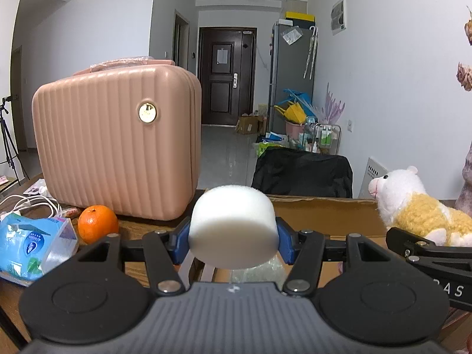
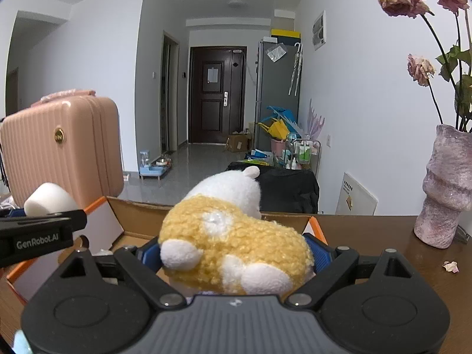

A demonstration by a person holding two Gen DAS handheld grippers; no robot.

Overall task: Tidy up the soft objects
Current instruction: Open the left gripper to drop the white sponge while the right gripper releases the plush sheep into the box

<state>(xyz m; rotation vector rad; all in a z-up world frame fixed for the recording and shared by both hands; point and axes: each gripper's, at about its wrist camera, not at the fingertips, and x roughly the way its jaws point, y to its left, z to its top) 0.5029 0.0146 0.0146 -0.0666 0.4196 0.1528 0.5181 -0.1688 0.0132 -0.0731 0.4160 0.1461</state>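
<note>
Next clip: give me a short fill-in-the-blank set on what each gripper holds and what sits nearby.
1. The left gripper is shut on a white ____ cylinder.
2. The right gripper holds a yellow and white ____ toy.
3. Beside the pink suitcase lies an ____, a round fruit.
4. The vase holds dried ____.

Missing words: foam; plush; orange; roses

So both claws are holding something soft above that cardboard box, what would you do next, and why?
Probably lower both a little further into the cardboard box before letting go. The left gripper is shut on the white foam cylinder, the right gripper on the plush toy, and both hang over the open box, so a short drop seems the natural next step.
</note>
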